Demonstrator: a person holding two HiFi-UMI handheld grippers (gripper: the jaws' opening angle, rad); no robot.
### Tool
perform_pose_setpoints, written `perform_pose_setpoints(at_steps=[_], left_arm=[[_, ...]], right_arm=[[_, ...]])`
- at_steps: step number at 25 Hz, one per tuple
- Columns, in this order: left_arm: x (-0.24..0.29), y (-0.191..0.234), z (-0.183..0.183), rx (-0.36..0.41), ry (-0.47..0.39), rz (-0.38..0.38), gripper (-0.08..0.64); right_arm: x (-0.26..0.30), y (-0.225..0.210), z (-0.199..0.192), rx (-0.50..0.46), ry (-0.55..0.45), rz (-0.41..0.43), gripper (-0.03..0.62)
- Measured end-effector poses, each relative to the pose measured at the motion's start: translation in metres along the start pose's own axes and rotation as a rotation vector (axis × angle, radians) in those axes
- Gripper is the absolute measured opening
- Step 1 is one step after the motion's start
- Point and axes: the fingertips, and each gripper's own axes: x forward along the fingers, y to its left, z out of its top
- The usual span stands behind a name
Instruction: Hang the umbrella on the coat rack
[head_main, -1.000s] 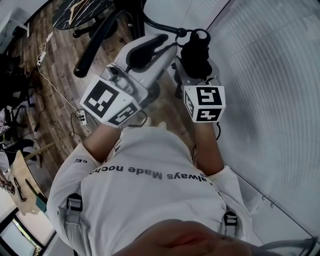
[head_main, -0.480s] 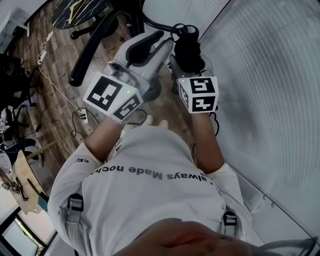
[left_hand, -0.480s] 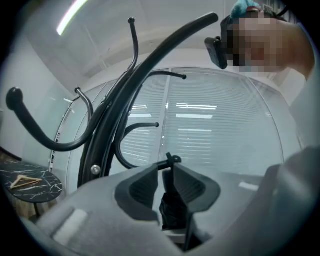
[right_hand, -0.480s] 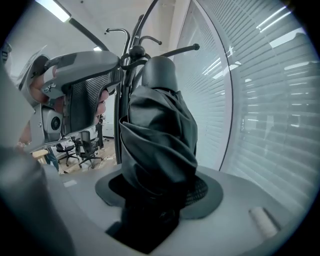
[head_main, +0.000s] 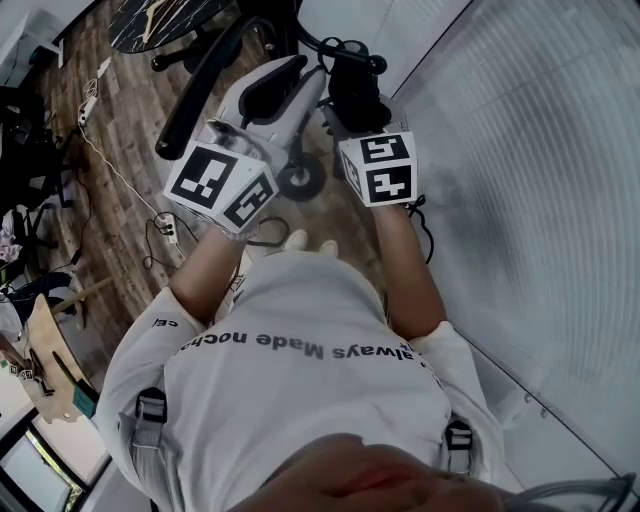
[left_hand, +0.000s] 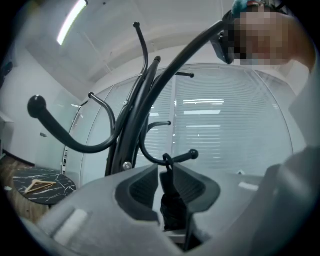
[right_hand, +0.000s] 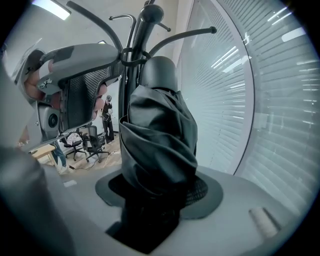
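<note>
My right gripper (right_hand: 152, 210) clamps the umbrella (right_hand: 160, 135), my left gripper (left_hand: 167, 200) stands apart; its strap (left_hand: 168, 161) looks hooked on the coat rack (left_hand: 131, 130), so next I release gently.

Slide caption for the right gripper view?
Right tool clamps the folded black umbrella, coat rack behind it.

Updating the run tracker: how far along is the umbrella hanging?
Done: the strap loop looks to sit over a coat rack hook. In hand: the right gripper is clamped on the folded umbrella; the left gripper is open, holding nothing. Left: release and back both grippers away so it hangs free.
</note>
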Motion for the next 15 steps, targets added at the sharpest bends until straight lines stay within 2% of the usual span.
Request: perform_pose_setpoints(at_steps=[10, 15], left_arm=[[-0.009, 0.022, -0.031, 0.044, 0.072, 0.053, 0.094], [-0.020, 0.022, -0.044, 0.042, 0.111, 0.055, 0.094]], right_arm=[[0.040, 0.012, -0.034, 0.001, 0.029, 0.045, 0.249], [0.051, 0.031, -0.039, -0.007, 0.009, 0.121, 0.255]])
